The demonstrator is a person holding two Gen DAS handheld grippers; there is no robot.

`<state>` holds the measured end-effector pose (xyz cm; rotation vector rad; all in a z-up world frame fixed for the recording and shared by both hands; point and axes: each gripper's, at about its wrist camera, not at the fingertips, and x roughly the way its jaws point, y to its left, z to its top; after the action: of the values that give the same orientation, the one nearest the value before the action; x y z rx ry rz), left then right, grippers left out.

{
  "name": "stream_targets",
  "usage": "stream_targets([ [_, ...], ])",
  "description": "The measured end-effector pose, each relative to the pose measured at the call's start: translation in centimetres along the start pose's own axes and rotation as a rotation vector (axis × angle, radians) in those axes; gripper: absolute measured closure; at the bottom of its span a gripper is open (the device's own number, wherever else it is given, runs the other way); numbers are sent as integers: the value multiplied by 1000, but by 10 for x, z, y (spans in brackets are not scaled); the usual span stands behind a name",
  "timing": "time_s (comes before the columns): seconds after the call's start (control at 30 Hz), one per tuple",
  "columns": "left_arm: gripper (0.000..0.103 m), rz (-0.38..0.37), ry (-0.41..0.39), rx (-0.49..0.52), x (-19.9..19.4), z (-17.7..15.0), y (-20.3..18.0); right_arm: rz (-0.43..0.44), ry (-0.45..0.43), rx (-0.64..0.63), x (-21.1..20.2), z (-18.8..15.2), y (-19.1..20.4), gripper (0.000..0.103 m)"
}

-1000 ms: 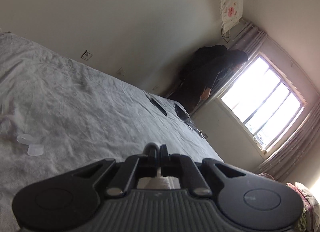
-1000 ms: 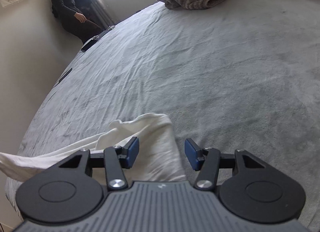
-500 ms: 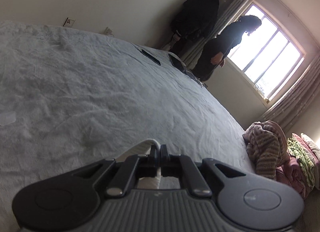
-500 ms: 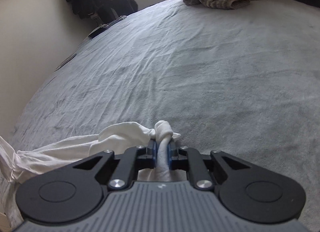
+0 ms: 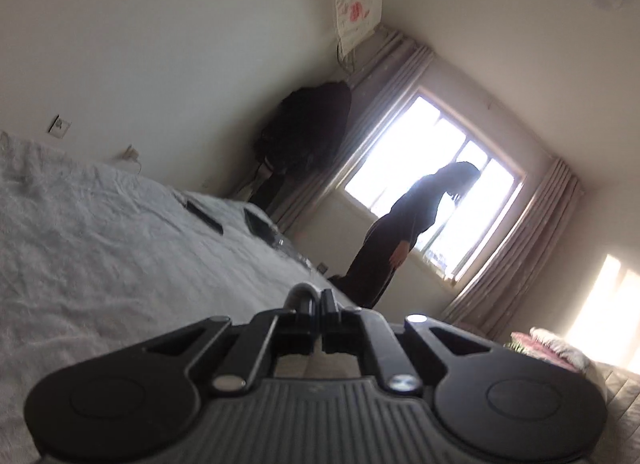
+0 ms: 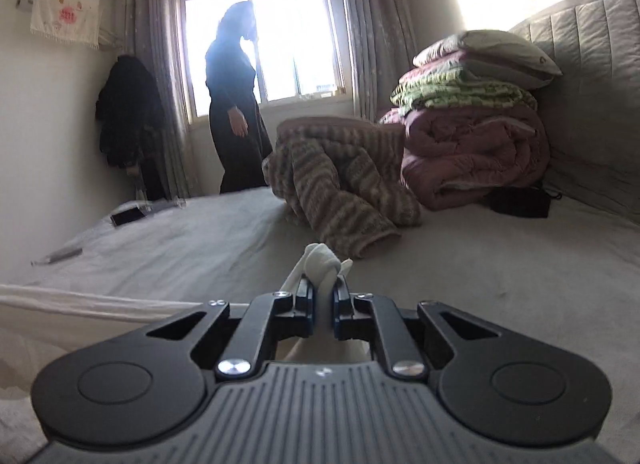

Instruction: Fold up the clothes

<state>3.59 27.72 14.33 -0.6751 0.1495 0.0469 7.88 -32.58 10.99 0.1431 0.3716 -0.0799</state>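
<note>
A white garment [image 6: 320, 258] is bunched between the pads of my right gripper [image 6: 323, 292], which is shut on it above the grey bed [image 6: 200, 240]. From there the cloth runs off to the left as a taut band [image 6: 80, 300]. In the left wrist view my left gripper [image 5: 320, 300] is shut, and a thin loop of the white garment [image 5: 301, 291] peeks over its fingertips. The grey bed [image 5: 100, 232] lies below and to the left of it. Most of the garment is hidden under the gripper bodies.
A person in dark clothes [image 6: 236, 103] stands at the window beyond the bed's far side. A striped brown blanket [image 6: 332, 183], stacked quilts with a pillow [image 6: 472, 123] and a padded headboard [image 6: 592, 63] fill the right. A phone [image 6: 128, 217] lies near the far left edge.
My right gripper closed on the white garment and lifted it, its view tipping up from the sheet to the room. My left gripper shifted and rolled, still shut. The person walked to the window.
</note>
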Motion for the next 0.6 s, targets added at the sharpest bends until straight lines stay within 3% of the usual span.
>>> stream_targets([
  [0.1,101,30,150,-10,25,-21,9,-42,178,32,38,-28,-21,92],
  [0.17,101,31,179,-13,27,-28,11,-70,234,84,46,-37,-34,92],
  [0.33,101,-22,165,-21,16,-23,10,-34,249,167,39,-36,-42,90],
  [0.47,101,-35,189,8,12,-24,8,-60,335,149,43,-40,-38,73],
  [0.5,101,-34,199,19,12,-25,8,-76,349,155,42,-40,-39,65],
  [0.6,101,-42,226,29,10,-25,10,-58,365,218,33,-39,-48,64],
])
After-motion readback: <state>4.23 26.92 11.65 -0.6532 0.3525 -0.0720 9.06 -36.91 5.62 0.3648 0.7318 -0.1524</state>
